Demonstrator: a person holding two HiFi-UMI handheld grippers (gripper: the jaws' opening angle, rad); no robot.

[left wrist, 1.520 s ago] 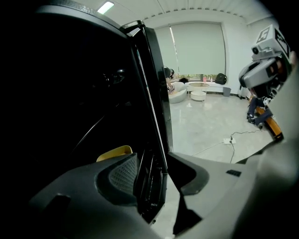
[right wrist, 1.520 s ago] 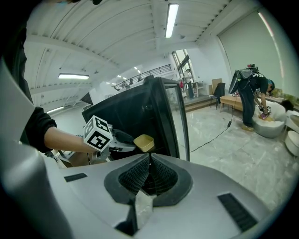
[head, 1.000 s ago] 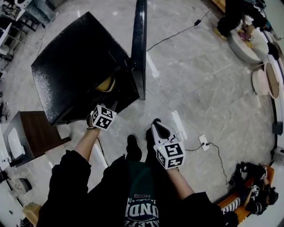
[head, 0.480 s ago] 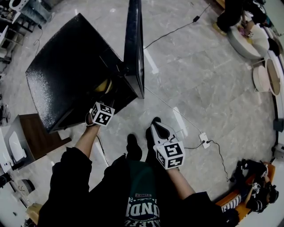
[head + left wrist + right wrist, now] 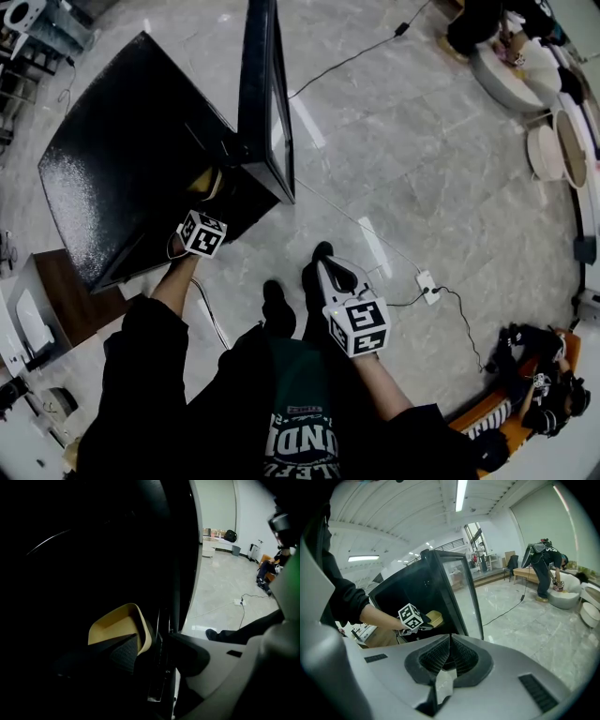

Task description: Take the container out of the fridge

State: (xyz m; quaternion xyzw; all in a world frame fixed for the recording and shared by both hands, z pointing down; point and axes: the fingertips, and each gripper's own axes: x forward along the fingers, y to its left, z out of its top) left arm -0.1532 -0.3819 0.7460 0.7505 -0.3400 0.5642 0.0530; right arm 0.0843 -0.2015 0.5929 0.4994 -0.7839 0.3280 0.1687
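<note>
- Right gripper, nearest the person, hangs back over the marble floor, its jaws pressed together on nothing and well apart from the fridge.
- Left gripper reaches into the fridge's mouth with jaws parted and nothing gripped. It is plainly the nearer tool for the pick.
- Pale yellow plastic container sits just beyond the fingertips, slightly towards the left jaw. Its near wall stands between the jaw lines, but contact cannot be told in the gloom.
- The container rests by the front edge of the black box-shaped fridge, at the corner nearest the hinge.
- Glass-paned fridge door stands swung wide open beyond.
</note>
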